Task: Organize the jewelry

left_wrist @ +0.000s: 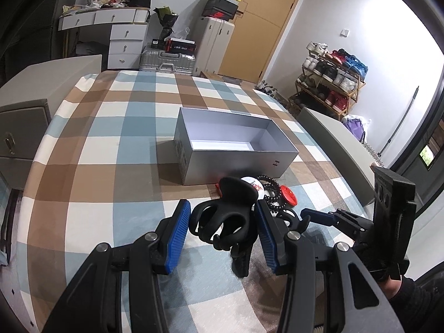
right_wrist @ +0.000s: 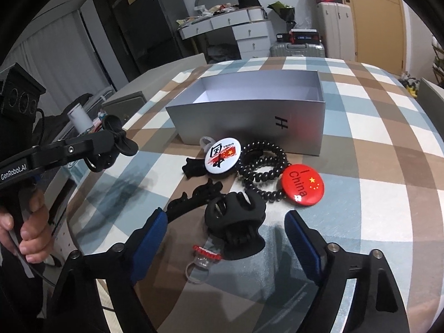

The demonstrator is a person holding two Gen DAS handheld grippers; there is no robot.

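Black plastic dominates both views: the left gripper [left_wrist: 223,231] has its blue fingers [left_wrist: 177,236] clamped on a black claw clip [left_wrist: 224,216], held clear of the checked table [left_wrist: 111,149], with the open silver box [left_wrist: 236,149] ahead of the fingertips. The right gripper [right_wrist: 224,238] stands with its fingers [right_wrist: 149,238] apart, straddling a second claw clip [right_wrist: 234,222] that lies on the table between them, not yet pressed. Just short of the right fingertips lies a clear ring with a red top [right_wrist: 204,260]; beyond them sit a coiled hair tie [right_wrist: 263,166], a red badge [right_wrist: 302,184] and a white badge [right_wrist: 220,156], near the box wall. Judged risks: the right fingers may pinch the clip's levers and spring it open, or sweep the ring along; the left clip, gripped across curved prongs, may twist out during carrying. Both grippers point obliquely downward; a hand [right_wrist: 30,230] grasps the left handle.
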